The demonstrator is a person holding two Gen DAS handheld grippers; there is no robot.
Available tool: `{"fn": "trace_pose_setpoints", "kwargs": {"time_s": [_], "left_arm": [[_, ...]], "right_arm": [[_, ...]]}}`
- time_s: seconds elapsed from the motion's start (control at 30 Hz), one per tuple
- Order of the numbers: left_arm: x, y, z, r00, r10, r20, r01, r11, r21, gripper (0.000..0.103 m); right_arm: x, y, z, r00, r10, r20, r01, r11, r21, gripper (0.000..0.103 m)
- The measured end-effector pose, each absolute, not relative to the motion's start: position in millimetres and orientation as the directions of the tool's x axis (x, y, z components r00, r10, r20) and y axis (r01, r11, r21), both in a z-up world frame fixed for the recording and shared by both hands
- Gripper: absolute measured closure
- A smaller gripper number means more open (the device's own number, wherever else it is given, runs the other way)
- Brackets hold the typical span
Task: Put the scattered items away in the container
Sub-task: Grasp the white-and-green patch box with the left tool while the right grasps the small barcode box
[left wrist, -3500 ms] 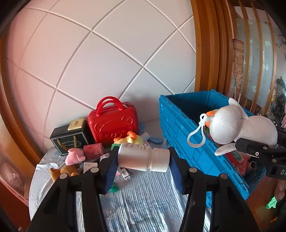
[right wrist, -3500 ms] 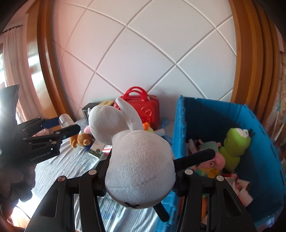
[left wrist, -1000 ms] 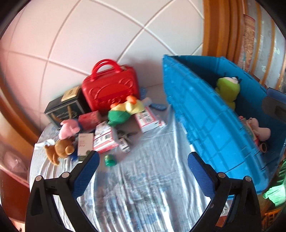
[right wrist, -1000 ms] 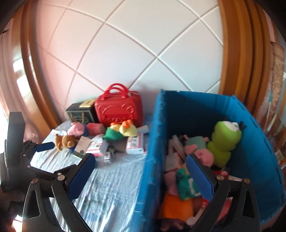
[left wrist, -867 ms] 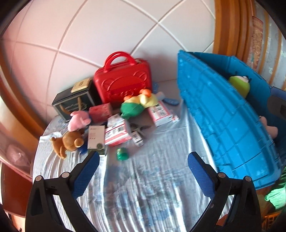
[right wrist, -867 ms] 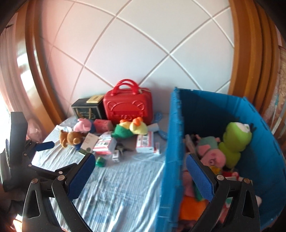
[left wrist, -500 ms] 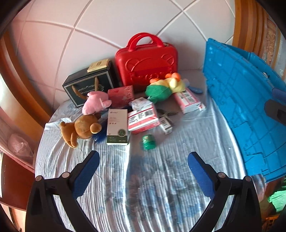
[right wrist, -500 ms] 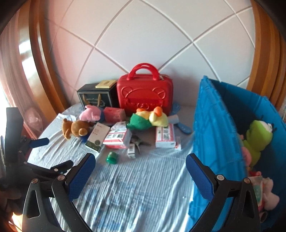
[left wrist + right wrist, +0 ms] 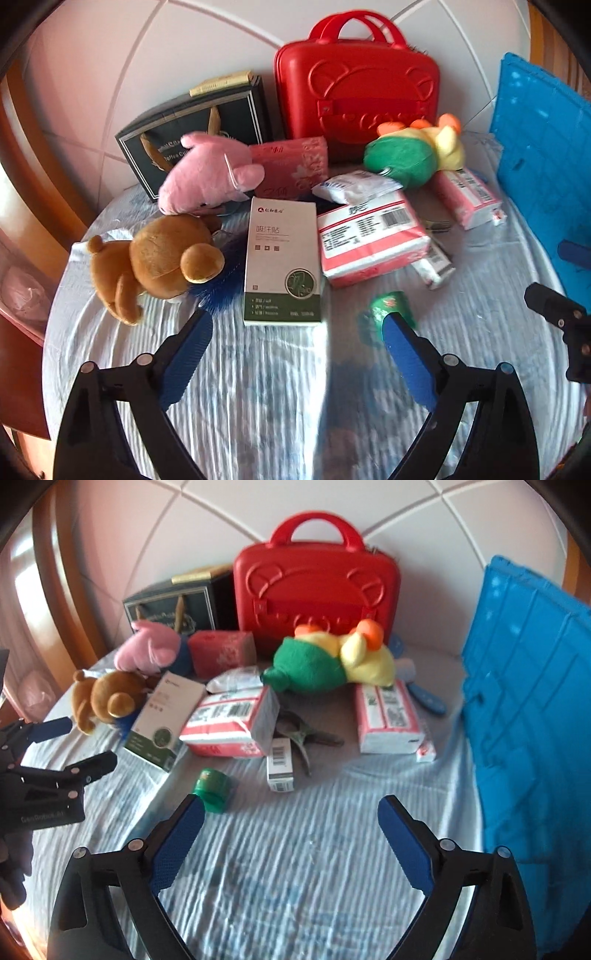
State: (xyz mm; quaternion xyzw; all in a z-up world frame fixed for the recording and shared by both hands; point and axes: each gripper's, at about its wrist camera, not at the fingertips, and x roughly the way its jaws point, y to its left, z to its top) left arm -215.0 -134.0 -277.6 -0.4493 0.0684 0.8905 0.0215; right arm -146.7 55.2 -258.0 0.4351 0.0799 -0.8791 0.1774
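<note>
In your left view, your left gripper point(image 9: 295, 325) is empty with jaws wide but closing, just in front of the white and green box point(image 9: 282, 258); the brown teddy bear point(image 9: 159, 258) lies left of that box. In your right view, your right gripper point(image 9: 290, 814) is also empty, wide and closing, the little green jar point(image 9: 214, 786) near its left tip and the blue crate point(image 9: 532, 716) far right of the box point(image 9: 164, 720).

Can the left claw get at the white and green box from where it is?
Probably yes: the left claw, its jaws closing but empty, sits just short of the white and green box, bare cloth between.
</note>
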Motion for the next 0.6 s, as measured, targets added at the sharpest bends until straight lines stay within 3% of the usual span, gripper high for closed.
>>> {"fn": "trace_pose_setpoints", "kwargs": {"time_s": [0.17,0.27,0.6], "left_arm": [[-251,-144,-325,-0.583,-0.047,-0.811,-0.095,-0.988,0.126,0.008],[-265,-147,-343,-0.576,-0.042,-0.816,-0.098,-0.988,0.119,0.008],[-287,-146,-365,-0.574,-0.040,-0.818,-0.106,-0.987,0.123,0.008]], "right_arm": [[-172,33,-306,-0.543,-0.242,-0.804,0.393,-0.920,0.011,0.014],[-184,21,-328,-0.537,-0.242,-0.808,0.408,-0.913,0.002,0.024],[-214,8,-362,-0.530,-0.211,-0.821,0.394,-0.919,-0.018,0.046]]}}
